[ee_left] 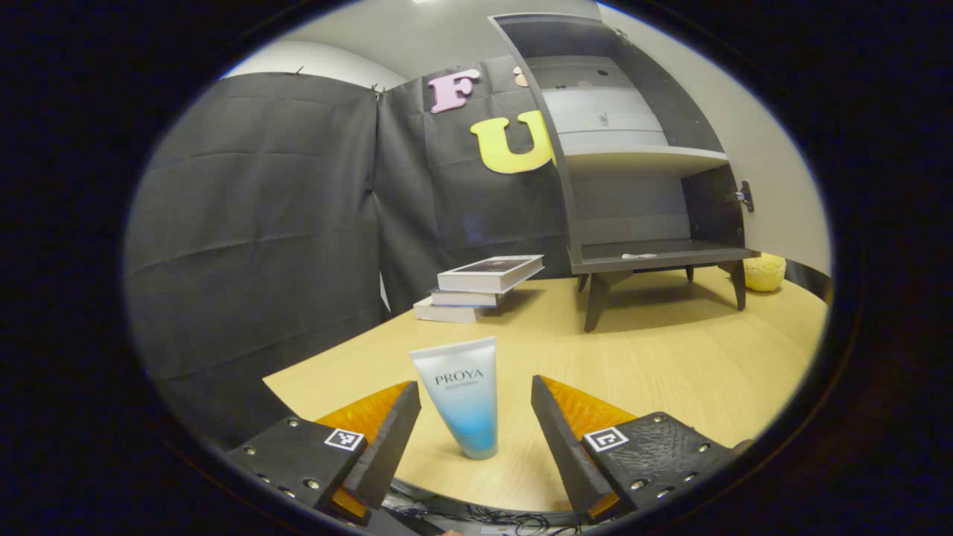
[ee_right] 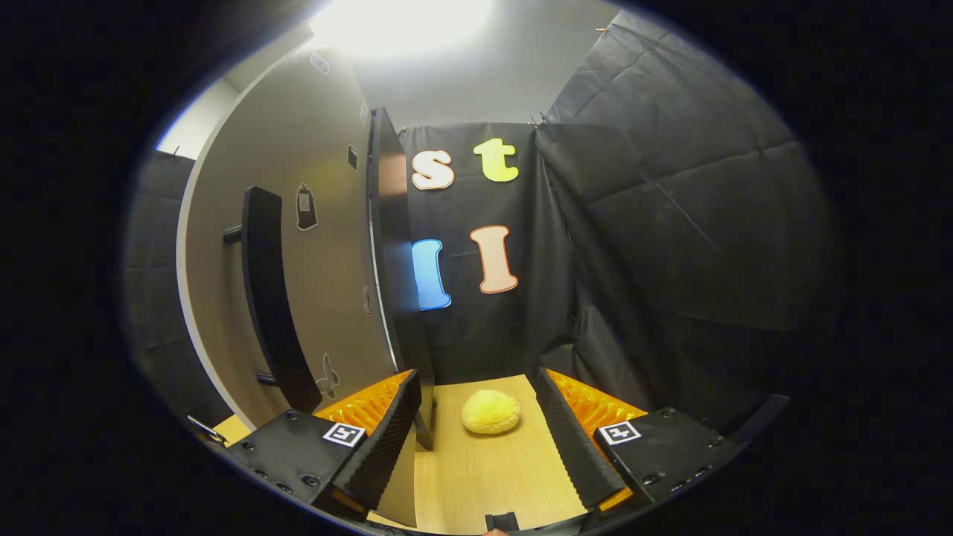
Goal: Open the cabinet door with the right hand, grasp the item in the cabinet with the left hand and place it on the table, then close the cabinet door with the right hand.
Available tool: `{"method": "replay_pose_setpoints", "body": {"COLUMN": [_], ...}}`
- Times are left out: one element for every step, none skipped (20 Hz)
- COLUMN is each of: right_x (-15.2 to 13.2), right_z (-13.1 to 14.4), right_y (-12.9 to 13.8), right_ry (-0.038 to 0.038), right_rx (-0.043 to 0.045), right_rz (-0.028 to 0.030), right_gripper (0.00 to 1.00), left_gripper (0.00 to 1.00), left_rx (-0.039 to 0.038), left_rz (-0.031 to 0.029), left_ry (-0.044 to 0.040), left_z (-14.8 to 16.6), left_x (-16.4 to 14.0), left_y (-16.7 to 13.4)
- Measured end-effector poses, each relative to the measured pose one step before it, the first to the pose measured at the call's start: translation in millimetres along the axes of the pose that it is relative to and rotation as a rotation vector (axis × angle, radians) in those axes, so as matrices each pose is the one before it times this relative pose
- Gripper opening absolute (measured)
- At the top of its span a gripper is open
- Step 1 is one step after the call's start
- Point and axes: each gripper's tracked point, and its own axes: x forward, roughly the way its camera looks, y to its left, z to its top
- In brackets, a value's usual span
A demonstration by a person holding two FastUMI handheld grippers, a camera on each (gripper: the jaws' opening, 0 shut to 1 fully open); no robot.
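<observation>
Your left gripper (ee_left: 475, 417) has its jaws spread wide, and the tube (ee_left: 463, 396) stands cap-down on the table (ee_left: 670, 372) between the fingers with a gap on each side — touched by neither, so the placing looks done. Beyond it, a stack of books (ee_left: 480, 286) sits to the left and the cabinet (ee_left: 640, 171) stands open at the far right. Your right gripper (ee_right: 476, 432) is open too, gripping nothing, with the cabinet door (ee_right: 298, 246) and its dark handle (ee_right: 272, 298) just to its left and a yellow bun-like thing (ee_right: 490, 412) ahead — closing the door is what remains, so I'd shift that hand left to the door and swing it shut.
</observation>
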Motion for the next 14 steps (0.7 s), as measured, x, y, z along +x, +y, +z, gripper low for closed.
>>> {"method": "replay_pose_setpoints", "body": {"right_x": [0.21,0.74,1.85,1.31,-0.31,-0.01,-0.87,-0.41,-2.29,-2.47,-1.93,-3.56,-2.82,-3.11], "right_z": [0.41,1.91,1.96,1.7,1.56,3.05,3.7,5.37,5.45,5.76,5.08,4.33,4.67,3.76], "right_y": [-1.33,-2.04,-2.25,-1.54,-0.42,-0.26,-0.99,-0.77,0.05,0.78,1.54,3.29,3.1,1.91], "right_ry": [-0.00285,-0.00748,-0.00764,-0.00398,-0.00349,-0.00202,-0.00481,-0.0059,-0.00662,-0.00598,0.00091,0.00265,-0.00098,0.0019], "right_rx": [0.00554,0.00445,0.00531,0.00837,0.01166,0.01048,0.0058,0.00107,-0.00127,-0.00175,-0.00387,-0.00609,-0.00867,-0.01079], "right_rz": [0.00274,-0.00023,-0.0015,-0.00006,0.00169,0.00174,0.00155,-0.00435,-0.00246,-0.00454,-0.00318,-0.00076,-0.00421,-0.00985], "right_gripper": [0.98,0.98,0.98,0.98,0.98,0.98,0.98,0.98,0.98,0.98,0.98,0.98,0.98,0.98], "left_gripper": [0.89,0.89,0.89,0.91,0.89,0.91,0.89,0.89,0.89,0.89,0.91,0.89,0.91,0.89], "left_rx": [0.00113,-0.00391,-0.00656,-0.00424,-0.00358,-0.003,-0.00127,0.00081,0.00345,0.00274,0.00179,0.0036,0.00749,0.00303], "left_rz": [0.01105,0.00408,0.0016,0.00218,0.0003,0.00485,0.00204,0.00101,0.00281,-0.00485,-0.00507,-0.01593,-0.00847,-0.01756], "left_ry": [0.00048,-0.00225,-0.01235,-0.0141,-0.02475,-0.0201,-0.01309,-0.00542,0.00107,-0.002,0.00407,-0.00449,0.00219,0.00092], "left_z": [8.32,10.71,16.06,17.51,21.98,20.78,20.83,17.42,16.45,16.24,13.61,13.0,12.15,10.83], "left_x": [-0.62,-1.55,-3.09,-4.01,-4.57,-2.85,-1.8,0.73,0.91,0.75,1.89,2.48,2.32,3.95], "left_y": [4.48,2.7,3.59,4.49,3.98,3.9,3.5,1.57,2.91,1.38,1.66,-0.48,1.09,1.19]}}
